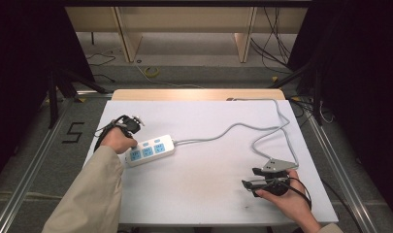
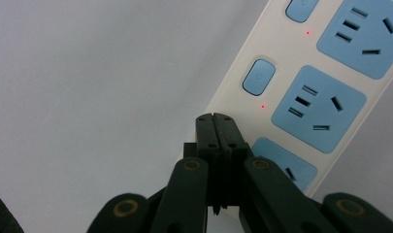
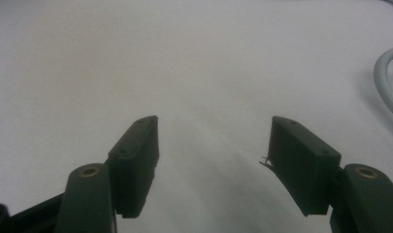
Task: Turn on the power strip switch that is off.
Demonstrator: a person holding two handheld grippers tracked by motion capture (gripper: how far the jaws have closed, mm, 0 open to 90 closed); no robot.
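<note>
A white power strip (image 1: pixel 150 150) with blue sockets lies on the left half of the white table (image 1: pixel 208 194). My left gripper (image 1: pixel 130 141) is at the strip's left end. In the left gripper view the left gripper (image 2: pixel 215 119) is shut, nothing held, its tips over the strip's (image 2: pixel 281 92) edge beside a blue button (image 2: pixel 258 76). Two small red lights (image 2: pixel 263 106) glow by the buttons. My right gripper (image 1: pixel 247 184) stands open near the table's front right. In the right gripper view the right gripper (image 3: pixel 213 141) has only bare table between its jaws.
The strip's grey cable (image 1: pixel 233 128) runs right across the table, loops near the right gripper and leaves over the far right edge; a bend of this cable (image 3: pixel 388 82) lies close to the right gripper. Beyond the table are wooden panels (image 1: pixel 126 34) and floor cables.
</note>
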